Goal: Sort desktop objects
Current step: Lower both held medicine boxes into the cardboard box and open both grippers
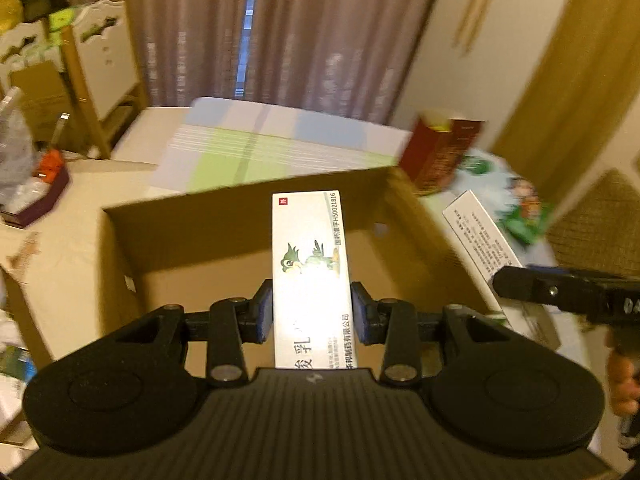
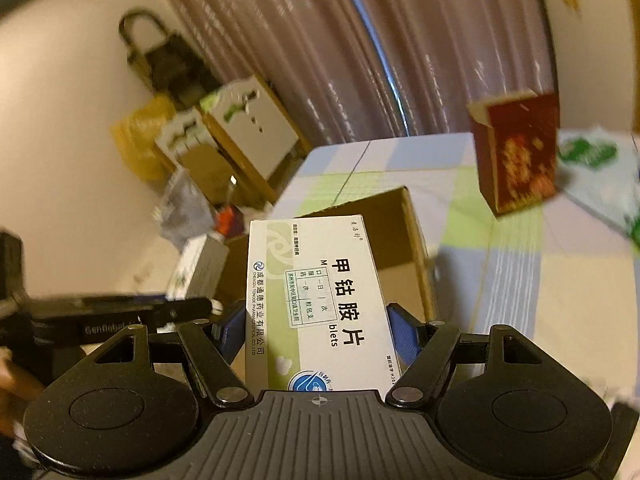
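Note:
My left gripper is shut on a narrow white medicine box with a green bird picture, which hangs above the open cardboard box. My right gripper is shut on a wider white and green medicine box with large black characters. That box is held over the near right corner of the cardboard box. The right gripper's black finger and its white box show at the right of the left wrist view. The left gripper's body shows at the left of the right wrist view.
A red carton stands upright on the checked cloth behind the cardboard box. Green printed bags lie at the right. Chairs, cartons and plastic bags crowd the floor at the left. A curtain hangs behind.

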Demonstrator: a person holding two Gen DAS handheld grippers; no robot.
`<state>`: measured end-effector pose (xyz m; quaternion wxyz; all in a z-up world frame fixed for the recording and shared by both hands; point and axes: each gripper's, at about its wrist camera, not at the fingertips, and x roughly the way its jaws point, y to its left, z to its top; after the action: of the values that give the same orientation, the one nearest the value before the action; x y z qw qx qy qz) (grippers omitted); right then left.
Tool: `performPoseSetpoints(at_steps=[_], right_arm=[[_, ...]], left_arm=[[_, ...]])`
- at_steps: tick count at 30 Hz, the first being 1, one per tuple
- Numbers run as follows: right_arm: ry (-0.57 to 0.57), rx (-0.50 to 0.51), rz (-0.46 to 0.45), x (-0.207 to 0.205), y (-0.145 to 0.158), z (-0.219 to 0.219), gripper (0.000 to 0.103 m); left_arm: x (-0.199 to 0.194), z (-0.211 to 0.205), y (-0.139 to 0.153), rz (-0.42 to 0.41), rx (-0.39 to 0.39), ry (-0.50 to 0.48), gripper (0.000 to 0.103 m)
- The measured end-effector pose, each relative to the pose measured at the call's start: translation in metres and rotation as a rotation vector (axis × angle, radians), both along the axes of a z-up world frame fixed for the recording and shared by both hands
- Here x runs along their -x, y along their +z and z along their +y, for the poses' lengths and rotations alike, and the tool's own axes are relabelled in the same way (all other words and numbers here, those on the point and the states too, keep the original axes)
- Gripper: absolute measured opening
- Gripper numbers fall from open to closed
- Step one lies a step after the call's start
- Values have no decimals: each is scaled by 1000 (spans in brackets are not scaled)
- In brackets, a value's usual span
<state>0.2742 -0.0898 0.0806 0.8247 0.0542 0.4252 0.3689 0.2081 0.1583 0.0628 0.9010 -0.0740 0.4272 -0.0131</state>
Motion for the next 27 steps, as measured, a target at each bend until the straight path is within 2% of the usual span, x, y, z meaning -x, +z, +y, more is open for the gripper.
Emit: performPoseSetpoints(at_steps=[3,13,17,27], right_arm=[[0,93,-23,-12,-13,30,72],[25,408,-130,-26,-68,91,72],[32,441,-133,-28,-79,96,72],[47,460,-123,-39,-84,104,72]], left_arm=[[-20,10,-11,22,-19,48,34],[-57,28,-56,138,81,81,34],[-67,33,-66,163,89,75,34],[-82,39,-85,203,97,78,34]])
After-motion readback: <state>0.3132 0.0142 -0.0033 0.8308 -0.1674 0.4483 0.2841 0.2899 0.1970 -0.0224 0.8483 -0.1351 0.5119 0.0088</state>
